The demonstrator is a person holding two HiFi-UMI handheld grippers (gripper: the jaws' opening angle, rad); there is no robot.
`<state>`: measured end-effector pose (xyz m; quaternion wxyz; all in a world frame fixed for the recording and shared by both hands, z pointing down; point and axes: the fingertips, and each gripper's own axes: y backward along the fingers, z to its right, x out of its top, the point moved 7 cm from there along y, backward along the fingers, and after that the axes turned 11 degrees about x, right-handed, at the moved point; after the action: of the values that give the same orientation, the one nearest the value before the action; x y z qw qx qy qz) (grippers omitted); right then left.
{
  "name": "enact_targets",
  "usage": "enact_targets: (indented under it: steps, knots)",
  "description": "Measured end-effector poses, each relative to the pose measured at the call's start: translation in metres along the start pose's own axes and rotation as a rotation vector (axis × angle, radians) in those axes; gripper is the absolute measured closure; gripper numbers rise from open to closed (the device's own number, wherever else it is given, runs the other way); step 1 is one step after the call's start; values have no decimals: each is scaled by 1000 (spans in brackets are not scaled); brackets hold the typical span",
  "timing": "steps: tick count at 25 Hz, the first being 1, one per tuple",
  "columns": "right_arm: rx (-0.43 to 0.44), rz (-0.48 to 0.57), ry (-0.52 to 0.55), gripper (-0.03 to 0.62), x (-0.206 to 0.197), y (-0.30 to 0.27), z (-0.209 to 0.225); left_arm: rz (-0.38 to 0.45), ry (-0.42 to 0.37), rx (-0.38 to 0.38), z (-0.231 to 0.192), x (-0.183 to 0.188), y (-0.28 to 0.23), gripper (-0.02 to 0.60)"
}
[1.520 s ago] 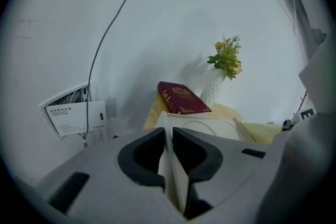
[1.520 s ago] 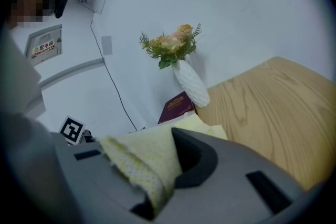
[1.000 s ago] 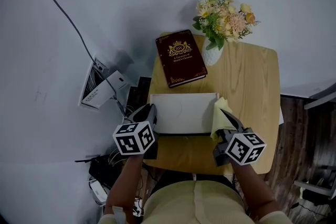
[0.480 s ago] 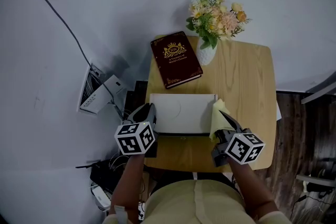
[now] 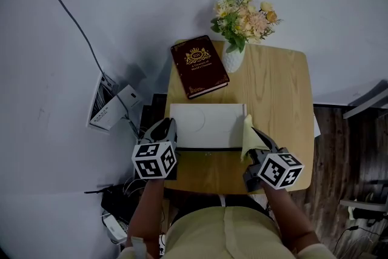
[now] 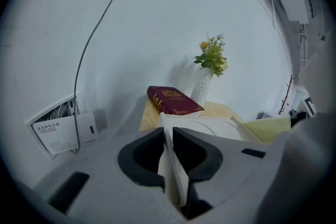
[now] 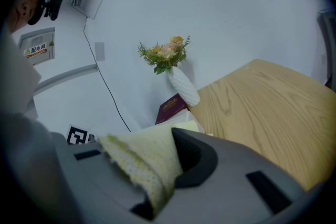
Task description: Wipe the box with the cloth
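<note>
A flat white box [image 5: 207, 125] lies on the small wooden table [image 5: 279, 100], near its front left. My left gripper [image 5: 165, 133] is shut on the box's left edge; in the left gripper view the box wall [image 6: 172, 165] runs between the jaws. My right gripper [image 5: 256, 145] is shut on a pale yellow cloth [image 5: 250, 135], held against the box's right end. In the right gripper view the cloth [image 7: 147, 157] fills the gap between the jaws and hides the left one.
A dark red book [image 5: 199, 65] lies at the table's back left, just behind the box. A white vase of flowers [image 5: 237, 27] stands at the back edge. On the floor to the left are a white device [image 5: 109, 107] and cables [image 5: 130, 194].
Neither gripper has shifted relative to the box or cloth. Only the head camera has moved a little, sliding the whole scene slightly left and up.
</note>
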<state>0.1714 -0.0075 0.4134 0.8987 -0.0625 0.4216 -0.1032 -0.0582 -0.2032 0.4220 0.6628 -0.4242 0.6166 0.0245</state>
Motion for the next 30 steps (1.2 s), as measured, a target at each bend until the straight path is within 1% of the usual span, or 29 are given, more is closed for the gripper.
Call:
enact_targets:
  steps: [2, 6, 9, 16, 24, 30]
  knots:
    - [-5, -5, 7, 563, -2, 5, -3, 14, -4, 0, 0, -2, 6, 528]
    - [-7, -12, 26, 563, -5, 15, -6, 56, -39, 8, 2, -7, 20, 528]
    - [-6, -17, 44, 563, -7, 22, -9, 76, -36, 19, 4, -13, 32, 528]
    - [-6, -55, 79, 563, -14, 36, -13, 88, -45, 13, 9, -28, 57, 528]
    - [16, -105, 80, 563, -27, 53, -21, 86, -59, -41, 24, -40, 83, 528]
    - [67, -156, 77, 563, -39, 61, -37, 56, -74, -130, 49, -51, 96, 529]
